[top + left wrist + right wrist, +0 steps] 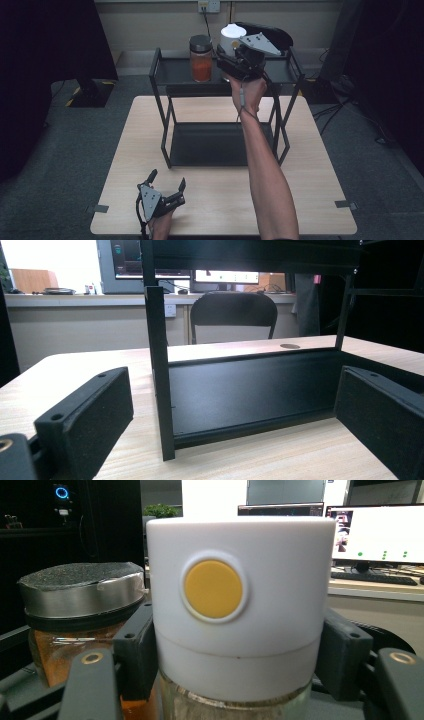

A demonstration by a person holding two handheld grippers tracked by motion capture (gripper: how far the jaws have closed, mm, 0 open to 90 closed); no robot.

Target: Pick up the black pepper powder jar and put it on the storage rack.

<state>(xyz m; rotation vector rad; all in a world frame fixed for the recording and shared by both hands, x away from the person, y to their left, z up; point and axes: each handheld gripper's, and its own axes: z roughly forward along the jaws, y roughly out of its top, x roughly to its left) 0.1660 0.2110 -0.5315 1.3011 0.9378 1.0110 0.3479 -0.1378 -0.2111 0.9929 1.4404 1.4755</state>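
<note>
The right tool [234, 62] is clamped on the white-capped glass jar with the yellow button [240, 605], holding it upright over the black metal rack's top shelf [172, 71], just beside the orange-filled glass jar with the silver lid [201, 58], probably to set it down there. The left tool [167, 182] rests spread and empty on the wooden table [220, 200], clear of the work.

The upright white-capped jar [240, 610], a yellow dot on its cap, stands beside the orange-filled jar [201, 59].
</note>
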